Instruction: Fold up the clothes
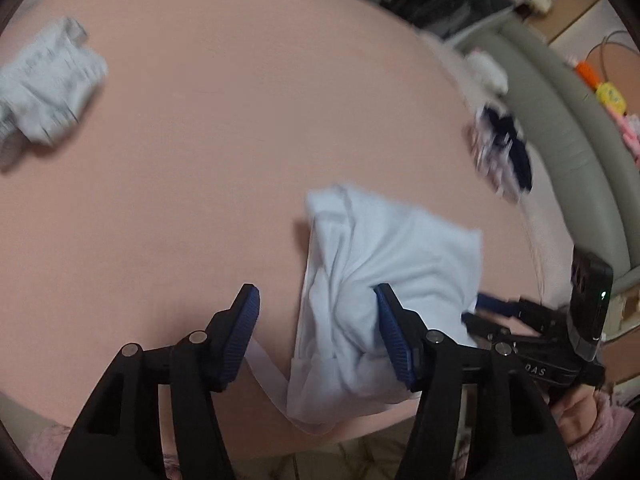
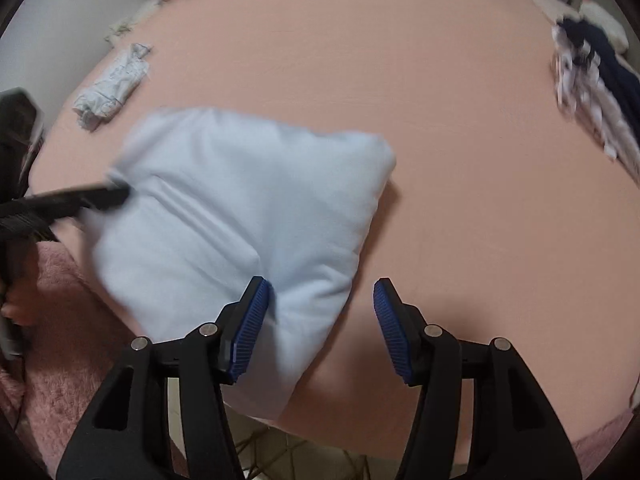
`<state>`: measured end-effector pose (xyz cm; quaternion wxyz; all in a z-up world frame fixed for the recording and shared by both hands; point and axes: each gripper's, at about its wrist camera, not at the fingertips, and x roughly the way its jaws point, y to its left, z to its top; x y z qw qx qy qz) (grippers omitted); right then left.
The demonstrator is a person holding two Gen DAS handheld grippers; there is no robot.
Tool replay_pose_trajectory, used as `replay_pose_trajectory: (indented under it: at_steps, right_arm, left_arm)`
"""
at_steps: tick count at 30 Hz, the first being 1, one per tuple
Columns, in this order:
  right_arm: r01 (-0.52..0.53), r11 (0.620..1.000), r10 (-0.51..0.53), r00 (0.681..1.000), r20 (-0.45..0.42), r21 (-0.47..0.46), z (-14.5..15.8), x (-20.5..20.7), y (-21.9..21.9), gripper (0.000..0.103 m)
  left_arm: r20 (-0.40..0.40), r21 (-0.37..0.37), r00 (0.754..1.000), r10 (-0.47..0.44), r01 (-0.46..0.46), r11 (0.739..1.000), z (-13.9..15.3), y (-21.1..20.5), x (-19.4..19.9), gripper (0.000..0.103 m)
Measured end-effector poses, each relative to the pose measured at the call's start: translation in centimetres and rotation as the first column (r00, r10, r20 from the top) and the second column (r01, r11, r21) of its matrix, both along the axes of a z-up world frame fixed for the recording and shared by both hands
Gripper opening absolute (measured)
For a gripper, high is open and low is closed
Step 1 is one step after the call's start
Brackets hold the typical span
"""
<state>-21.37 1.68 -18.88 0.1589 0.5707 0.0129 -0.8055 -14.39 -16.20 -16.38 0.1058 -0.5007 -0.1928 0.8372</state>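
A pale blue garment (image 2: pixel 240 208) lies bunched and partly folded on the pink bed (image 2: pixel 440 120) near its front edge. It also shows in the left wrist view (image 1: pixel 384 264). My left gripper (image 1: pixel 316 332) is open, its right pad (image 1: pixel 394 340) touching the cloth's near part. My right gripper (image 2: pixel 320 328) is open, its left pad (image 2: pixel 250 328) against the garment's near right corner. The left gripper also shows in the right wrist view (image 2: pixel 108 196) at the garment's left edge. The right gripper also shows in the left wrist view (image 1: pixel 492 312) at the garment's right edge.
A folded white patterned garment (image 1: pixel 48 84) lies at the bed's far left, also in the right wrist view (image 2: pixel 112 88). A navy and white garment (image 2: pixel 592 96) is heaped at the far right, also in the left wrist view (image 1: pixel 504 156). A grey padded bed frame (image 1: pixel 568 128) runs along the right.
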Motion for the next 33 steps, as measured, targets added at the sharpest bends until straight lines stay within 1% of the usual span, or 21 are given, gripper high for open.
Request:
replay_pose_trajectory:
  at_steps: [2, 4, 5, 7, 8, 10, 12, 14, 15, 16, 17, 20, 22, 24, 26, 28, 29, 30, 31, 32, 33]
  right_arm:
    - [0.021, 0.998, -0.024, 0.998, -0.049, -0.056, 1.5, 0.2, 0.6, 0.056]
    - [0.034, 0.998, -0.041, 0.993, -0.113, -0.056, 2.8, -0.1, 0.5, 0.056]
    - [0.029, 0.998, -0.035, 0.991, -0.126, -0.047, 3.0, -0.5, 0.2, 0.056]
    - [-0.003, 1.000, 0.000, 0.994, -0.109, -0.028, 2.3, -1.2, -1.1, 0.056]
    - [-0.023, 1.000, 0.022, 0.996, -0.092, -0.006, 1.7, -1.4, -1.8, 0.055]
    - [-0.053, 0.995, 0.058, 0.996, -0.060, 0.088, 0.1, -1.3, -2.7, 0.054]
    - [-0.047, 0.990, 0.053, 0.998, -0.042, 0.131, -0.5, -0.6, -1.5, 0.054]
    - [-0.001, 0.992, 0.006, 0.999, -0.037, 0.127, -0.1, -0.1, 0.7, 0.054]
    - [0.027, 0.991, -0.022, 0.999, -0.038, 0.130, 0.2, 0.1, 1.8, 0.054]
    - [0.055, 0.990, -0.050, 0.998, -0.040, 0.133, 0.4, 0.3, 3.0, 0.054]
    - [0.079, 0.990, -0.075, 0.996, -0.041, 0.114, 0.6, 0.3, 3.8, 0.055]
    - [0.107, 0.994, -0.108, 0.993, -0.043, -0.020, 1.6, -0.5, 3.8, 0.055]
    - [0.071, 0.996, -0.076, 0.994, -0.074, -0.057, 2.4, -0.6, 2.1, 0.054]
    - [0.035, 0.999, -0.038, 0.990, -0.137, -0.028, 3.0, -0.9, 0.0, 0.055]
    - [0.032, 0.999, -0.034, 0.985, -0.167, -0.018, 2.7, -2.3, -1.3, 0.055]
    - [0.040, 0.999, -0.045, 0.983, -0.179, -0.028, 2.2, -4.1, -2.3, 0.055]
    - [0.050, 0.999, -0.051, 0.983, -0.174, -0.010, 1.6, -5.0, -2.8, 0.054]
    - [0.068, 0.997, -0.060, 0.986, -0.154, 0.046, 0.5, -5.8, -3.2, 0.053]
    - [0.084, 0.991, -0.070, 0.989, -0.134, 0.101, -0.7, -6.6, -3.5, 0.053]
    - [0.105, 0.987, -0.092, 0.990, -0.111, 0.123, -1.6, -7.1, -3.3, 0.053]
    - [0.137, 0.987, -0.129, 0.988, -0.083, 0.090, -2.2, -7.1, -2.1, 0.053]
  left_arm:
    - [-0.112, -0.037, 0.994, 0.016, -0.021, 0.999, 2.4, 0.1, 0.7, 0.056]
    - [-0.171, -0.061, 0.984, -0.047, 0.037, 0.997, 3.6, 2.0, 0.4, 0.055]
    - [-0.176, -0.085, 0.981, -0.086, 0.072, 0.994, 3.6, 3.4, -0.3, 0.054]
    - [-0.137, -0.178, 0.986, -0.094, 0.069, 0.982, 2.4, 5.3, -1.7, 0.050]
    - [-0.078, -0.215, 0.994, -0.071, 0.053, 0.975, 1.1, 4.9, -2.5, 0.043]
    - [0.034, -0.287, 0.999, -0.019, 0.028, 0.957, -1.5, 4.0, -4.0, 0.043]
    - [0.056, -0.216, 0.998, 0.016, -0.003, 0.976, -1.8, 1.2, -3.5, 0.046]
    - [0.046, -0.251, 0.998, 0.046, -0.033, 0.967, -1.0, -0.1, -2.9, 0.046]
    - [0.029, -0.250, 0.998, 0.056, -0.047, 0.967, -0.4, -0.5, -2.7, 0.046]
    - [-0.005, -0.220, 0.998, 0.056, -0.056, 0.974, 0.4, -0.4, -2.5, 0.045]
    - [-0.039, -0.189, 0.998, 0.056, -0.062, 0.980, 1.3, -0.4, -2.4, 0.044]
    - [-0.099, -0.092, 0.994, -0.045, 0.036, 0.995, 2.8, 1.5, -2.4, 0.044]
    - [-0.108, -0.174, 0.989, -0.100, 0.081, 0.981, 3.0, 3.3, -2.8, 0.044]
    - [-0.067, -0.245, 0.990, -0.121, 0.101, 0.964, 1.8, 4.0, -3.9, 0.044]
    - [-0.013, -0.198, 0.991, -0.130, 0.125, 0.972, 0.2, 3.9, -5.3, 0.044]
    - [-0.008, -0.200, 0.989, -0.151, 0.146, 0.969, -0.3, 4.2, -5.7, 0.044]
    - [-0.006, -0.203, 0.987, -0.161, 0.156, 0.967, -0.5, 4.3, -5.8, 0.044]
    - [-0.008, -0.239, 0.987, -0.158, 0.151, 0.959, -0.4, 4.3, -5.4, 0.044]
    - [-0.011, -0.272, 0.992, -0.122, 0.115, 0.955, 0.0, 3.0, -5.0, 0.044]
    - [-0.015, -0.303, 0.996, -0.087, 0.078, 0.950, 0.5, 1.8, -4.6, 0.044]
    - [-0.020, -0.297, 0.999, -0.043, 0.035, 0.954, 0.9, 1.0, -4.5, 0.044]
